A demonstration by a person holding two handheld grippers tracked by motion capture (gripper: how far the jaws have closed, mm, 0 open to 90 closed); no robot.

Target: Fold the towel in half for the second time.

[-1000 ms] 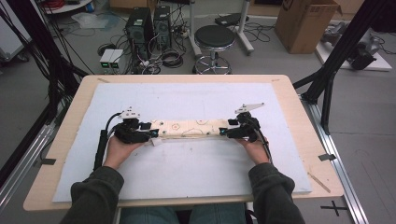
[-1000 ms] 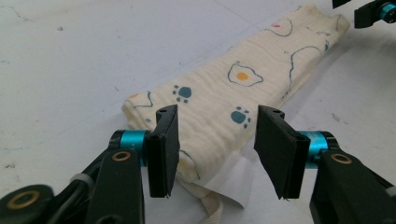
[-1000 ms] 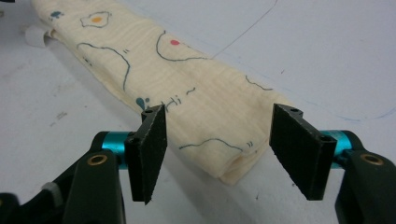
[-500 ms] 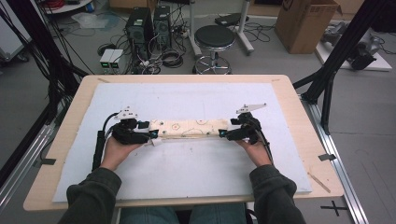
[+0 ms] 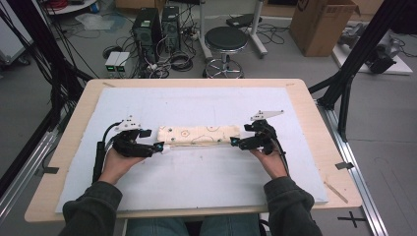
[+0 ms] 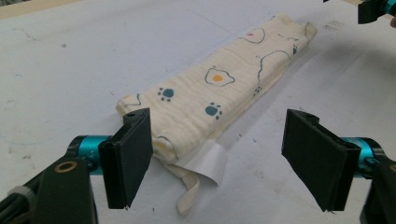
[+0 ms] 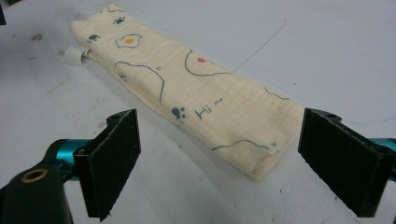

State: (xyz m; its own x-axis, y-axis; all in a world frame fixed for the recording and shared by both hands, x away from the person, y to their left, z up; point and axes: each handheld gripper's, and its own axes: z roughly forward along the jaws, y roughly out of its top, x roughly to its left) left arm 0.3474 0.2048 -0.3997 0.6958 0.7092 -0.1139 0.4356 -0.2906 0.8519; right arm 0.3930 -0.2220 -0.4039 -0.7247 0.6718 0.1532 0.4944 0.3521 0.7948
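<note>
- A folded cream cloth (image 5: 198, 134), printed with paw marks, a fried egg and thin blue outlines, lies flat as a long narrow strip across the middle of the white mat (image 5: 196, 191) that covers the worktop (image 5: 314, 123).
- The left claw (image 5: 158, 147) sits at the cloth's left end; its jaws have just been opening and now stand wide apart, gripping nothing.
- In the left claw's own view, the cloth's near end (image 6: 187, 135) lies on the mat between the two black jaws, closer to the one on the left of that view; the pads do not press on it.
- A white label (image 6: 208, 161) and a small fabric loop (image 6: 188, 198) stick out from under that near end.
- The right claw (image 5: 235, 142) sits at the cloth's right end; its jaws have also just been opening and stand wide, empty.
- In the right claw's own view, the folded corner of the cloth (image 7: 261, 165) rests on the mat between the jaws, with clear mat showing on both sides of it.
- Both of the person's hands rest low on the mat, one behind each claw.
</note>
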